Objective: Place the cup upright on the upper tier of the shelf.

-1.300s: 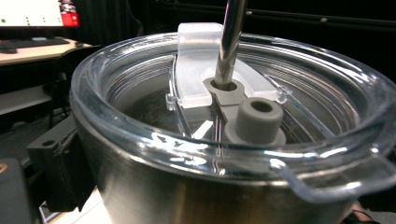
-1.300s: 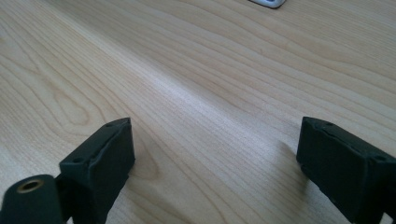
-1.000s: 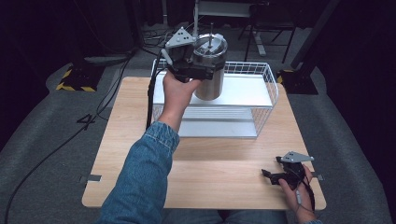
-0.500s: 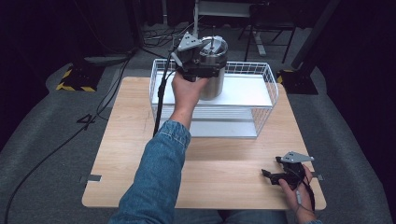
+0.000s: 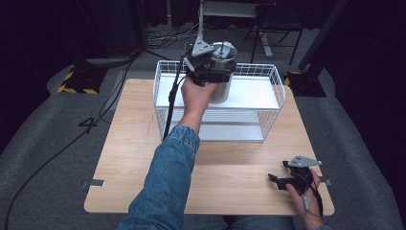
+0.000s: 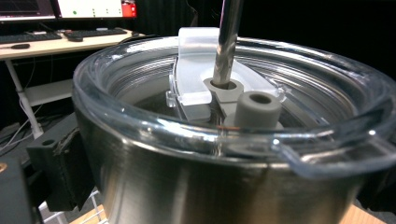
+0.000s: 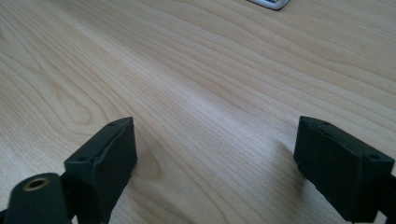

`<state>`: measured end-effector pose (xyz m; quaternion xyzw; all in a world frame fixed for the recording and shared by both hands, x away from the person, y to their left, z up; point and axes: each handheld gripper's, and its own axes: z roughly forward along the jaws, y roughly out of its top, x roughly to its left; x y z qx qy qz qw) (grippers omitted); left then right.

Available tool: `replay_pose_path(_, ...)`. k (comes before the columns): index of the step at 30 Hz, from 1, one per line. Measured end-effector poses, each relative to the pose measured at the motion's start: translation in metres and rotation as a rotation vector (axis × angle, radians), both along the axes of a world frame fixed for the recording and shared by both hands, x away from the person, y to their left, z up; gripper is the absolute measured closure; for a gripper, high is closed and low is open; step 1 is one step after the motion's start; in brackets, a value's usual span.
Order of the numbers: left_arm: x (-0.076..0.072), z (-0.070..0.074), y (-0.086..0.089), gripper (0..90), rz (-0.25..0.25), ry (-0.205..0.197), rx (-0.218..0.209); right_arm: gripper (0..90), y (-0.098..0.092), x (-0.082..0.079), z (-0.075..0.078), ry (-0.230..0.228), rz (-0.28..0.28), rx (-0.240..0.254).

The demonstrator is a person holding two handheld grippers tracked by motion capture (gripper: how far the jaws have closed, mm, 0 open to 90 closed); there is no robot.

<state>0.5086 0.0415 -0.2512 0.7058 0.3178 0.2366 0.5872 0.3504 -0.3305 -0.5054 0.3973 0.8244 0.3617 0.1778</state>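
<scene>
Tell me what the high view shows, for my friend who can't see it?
A person's left hand holds the left gripper clamped on a shiny steel tumbler with a clear lid, over the upper shelf of a white wire basket rack on a pale wooden table. The right gripper rests near the table's front right corner.

Your light wooden bench (image 5: 129, 158) carries a white wire basket (image 5: 273, 103), well beyond your right gripper (image 5: 282, 178).

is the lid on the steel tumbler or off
On. The clear lid sits in the rim of the steel tumbler, with a metal straw standing through its hole. The left tongs grip the tumbler over the wire basket.
</scene>
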Motion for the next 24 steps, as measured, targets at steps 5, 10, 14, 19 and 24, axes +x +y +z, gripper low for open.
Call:
replay_pose_path(5, -0.0002, 0.0022, -0.0046, 3.3, 0.032, 0.016, 0.015, 13.8, -0.0001, 0.0, 0.0, 0.0, 0.002, -0.001)
replay_pose_path(10, -0.0003, 0.0023, -0.0044, 3.3, 0.031, 0.017, 0.016, 13.9, 0.0, -0.0001, 0.0, 0.0, 0.001, -0.002)
replay_pose_path(14, 0.0, 0.002, -0.0042, 3.0, 0.028, 0.015, 0.014, 13.9, 0.0, -0.0001, 0.0, 0.0, 0.002, 0.0)
replay_pose_path(19, 0.0001, 0.0003, -0.0025, 0.0, 0.026, -0.022, 0.006, 13.9, -0.0001, 0.0, 0.0, 0.0, 0.002, -0.001)
replay_pose_path(24, -0.0044, 0.0032, -0.0015, 0.0, 0.037, -0.052, 0.032, 13.9, -0.0002, 0.0001, 0.0, 0.0, 0.002, 0.0)
